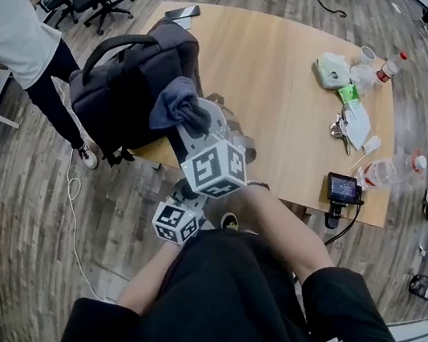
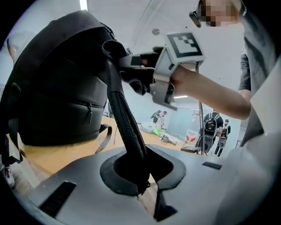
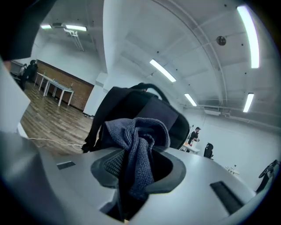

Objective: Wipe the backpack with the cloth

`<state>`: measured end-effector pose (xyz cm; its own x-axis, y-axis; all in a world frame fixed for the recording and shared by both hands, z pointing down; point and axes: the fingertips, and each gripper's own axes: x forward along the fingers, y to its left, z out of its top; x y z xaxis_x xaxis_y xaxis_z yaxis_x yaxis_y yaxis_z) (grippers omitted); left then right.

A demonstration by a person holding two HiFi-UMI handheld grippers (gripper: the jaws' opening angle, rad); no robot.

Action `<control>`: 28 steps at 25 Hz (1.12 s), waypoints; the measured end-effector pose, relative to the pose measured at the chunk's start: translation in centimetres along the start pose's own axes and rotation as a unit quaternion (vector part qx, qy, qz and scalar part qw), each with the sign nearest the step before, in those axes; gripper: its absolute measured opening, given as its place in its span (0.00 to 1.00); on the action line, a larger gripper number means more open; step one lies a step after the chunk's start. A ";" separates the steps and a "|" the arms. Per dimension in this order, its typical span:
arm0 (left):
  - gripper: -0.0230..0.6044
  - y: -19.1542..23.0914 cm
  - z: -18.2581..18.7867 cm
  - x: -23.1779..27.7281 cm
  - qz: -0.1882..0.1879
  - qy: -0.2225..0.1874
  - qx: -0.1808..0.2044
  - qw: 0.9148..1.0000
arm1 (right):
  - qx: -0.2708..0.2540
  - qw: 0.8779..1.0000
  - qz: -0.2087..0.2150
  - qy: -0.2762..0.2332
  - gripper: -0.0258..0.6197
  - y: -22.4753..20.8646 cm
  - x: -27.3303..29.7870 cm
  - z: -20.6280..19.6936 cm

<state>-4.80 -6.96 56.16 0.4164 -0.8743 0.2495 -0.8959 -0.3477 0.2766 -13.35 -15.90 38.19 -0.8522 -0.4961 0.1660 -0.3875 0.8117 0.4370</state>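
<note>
Your left hand-held gripper (image 2: 138,176) clamps the backpack (image 2: 57,88) strap (image 2: 125,118). Your right hand-held gripper (image 3: 131,171) grasps the cloth (image 3: 138,132). Wiping appears underway, not finished.

Bright ceiling strips (image 3: 248,37), soft shadows, fisheye warp (dark vignetted corners)

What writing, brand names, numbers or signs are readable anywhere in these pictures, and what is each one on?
No text is readable in any view.
White cube with square markers: black-and-white patterns only, no letters.
Small bottle with a red cap and label: print too small to read.
Red-and-white packet on the wooden table: print blurred.
Black fabric backpack: no logo shows.
</note>
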 end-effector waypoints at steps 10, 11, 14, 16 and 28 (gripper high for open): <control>0.13 1.8 -0.3 0.1 0.046 0.011 -0.023 0.999 | 0.043 0.978 0.154 0.137 0.22 10.7 -4.8 -9.8; 0.13 1.9 -0.5 0.2 0.047 0.014 -0.021 0.999 | 0.049 0.974 0.166 0.146 0.22 11.4 -5.4 -10.3; 0.13 1.8 -1.0 0.4 0.049 0.019 -0.014 0.998 | 0.074 0.968 0.185 0.156 0.22 12.5 -6.5 -11.3; 0.13 1.7 -1.1 0.5 0.051 0.017 -0.013 0.998 | 0.084 0.968 0.181 0.151 0.22 12.4 -6.6 -11.4; 0.13 1.2 -0.3 -0.1 0.055 0.003 0.011 0.998 | 0.069 0.993 0.082 0.055 0.22 7.4 -3.1 -6.1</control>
<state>-5.85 -7.18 56.74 0.3169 -0.9053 0.2830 -0.9392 -0.2580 0.2264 -11.47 -10.24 46.36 -0.8673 -0.3785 0.3232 -0.2982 0.9151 0.2714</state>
